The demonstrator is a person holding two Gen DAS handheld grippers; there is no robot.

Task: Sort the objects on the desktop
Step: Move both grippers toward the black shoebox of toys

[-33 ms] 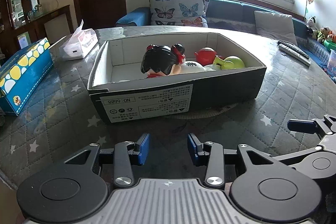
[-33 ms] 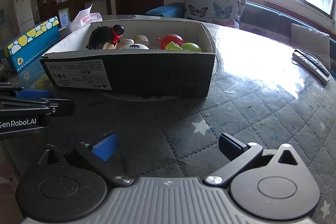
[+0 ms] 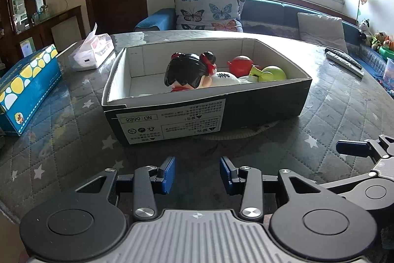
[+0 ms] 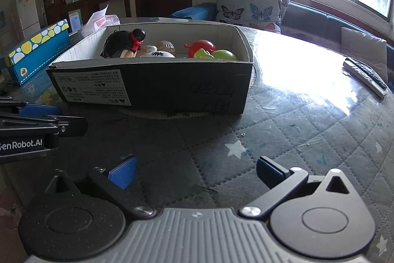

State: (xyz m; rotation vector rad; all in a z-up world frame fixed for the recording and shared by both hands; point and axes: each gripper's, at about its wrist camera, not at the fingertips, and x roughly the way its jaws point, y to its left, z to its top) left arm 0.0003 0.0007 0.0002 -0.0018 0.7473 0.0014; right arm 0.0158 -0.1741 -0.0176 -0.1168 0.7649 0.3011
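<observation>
Toy-filled box (image 3: 206, 112) beyond both empty tools

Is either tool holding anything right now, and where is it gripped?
Nothing is held. The left tool and right tool are both open, empty, short of the box.

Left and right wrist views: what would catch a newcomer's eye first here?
The dark cardboard box at the table's centre draws the eye, with a black-haired doll, a red toy and a green toy lying inside. Left of it stands a blue tissue box with yellow spots. Both the left gripper and the right gripper are open and empty, short of the box.
</observation>
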